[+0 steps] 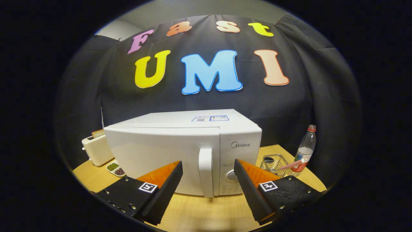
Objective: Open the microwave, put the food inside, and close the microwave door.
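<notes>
Open gripper [208, 167] before Midea-branded microwave [180, 151]

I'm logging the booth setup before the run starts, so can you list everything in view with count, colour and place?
microwave: one, white, door shut, on the table ahead of the fingers
door handle: one, white, between the fingers, just beyond them
toaster: one, cream, left of microwave
small dish: one, white, two compartments, beside toaster
wire basket: one, metal, right of microwave
bottle: one, clear, red cap, beside the basket
table: one, light wood
gripper: one, open, holding nothing
</notes>
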Tool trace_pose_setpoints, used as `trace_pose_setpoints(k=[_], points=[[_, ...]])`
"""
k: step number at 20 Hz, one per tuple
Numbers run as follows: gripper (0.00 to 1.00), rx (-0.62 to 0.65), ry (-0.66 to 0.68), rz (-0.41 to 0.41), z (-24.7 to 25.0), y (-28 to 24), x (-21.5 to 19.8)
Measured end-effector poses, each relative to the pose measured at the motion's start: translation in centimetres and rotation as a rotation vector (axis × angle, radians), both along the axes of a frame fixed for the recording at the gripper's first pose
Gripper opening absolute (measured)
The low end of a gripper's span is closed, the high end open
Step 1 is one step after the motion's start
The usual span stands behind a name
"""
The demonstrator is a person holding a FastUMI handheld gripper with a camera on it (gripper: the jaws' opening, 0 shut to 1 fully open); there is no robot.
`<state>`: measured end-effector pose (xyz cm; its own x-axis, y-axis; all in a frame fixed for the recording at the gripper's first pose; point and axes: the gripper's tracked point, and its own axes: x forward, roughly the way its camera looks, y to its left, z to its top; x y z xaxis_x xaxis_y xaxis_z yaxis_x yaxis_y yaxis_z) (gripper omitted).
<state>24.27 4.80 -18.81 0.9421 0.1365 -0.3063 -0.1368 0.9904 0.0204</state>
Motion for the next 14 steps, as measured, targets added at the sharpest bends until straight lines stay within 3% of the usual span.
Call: trace_pose_setpoints(k=[1,2,3,5,6,8,10,11,14], points=[[0.99,-0.012,0.011,0.002,-0.5,0.2,0.4],[0.88,-0.022,0.017,0.005,-1.1,0.2,0.6],[0.84,-0.027,0.023,0.006,-1.5,0.4,0.9],[0.80,-0.041,0.037,0.002,-2.1,0.6,1.5],[0.65,-0.047,0.038,-0.005,-2.3,0.3,1.8],[0.49,-0.054,0.063,-0.025,-3.0,0.1,2.3],[0.48,-0.045,0.075,-0.038,-3.6,-0.3,2.8],[0.40,-0.049,0.077,-0.041,-3.5,-0.4,2.6],[0.31,-0.037,0.107,-0.024,-3.0,0.2,0.9]])
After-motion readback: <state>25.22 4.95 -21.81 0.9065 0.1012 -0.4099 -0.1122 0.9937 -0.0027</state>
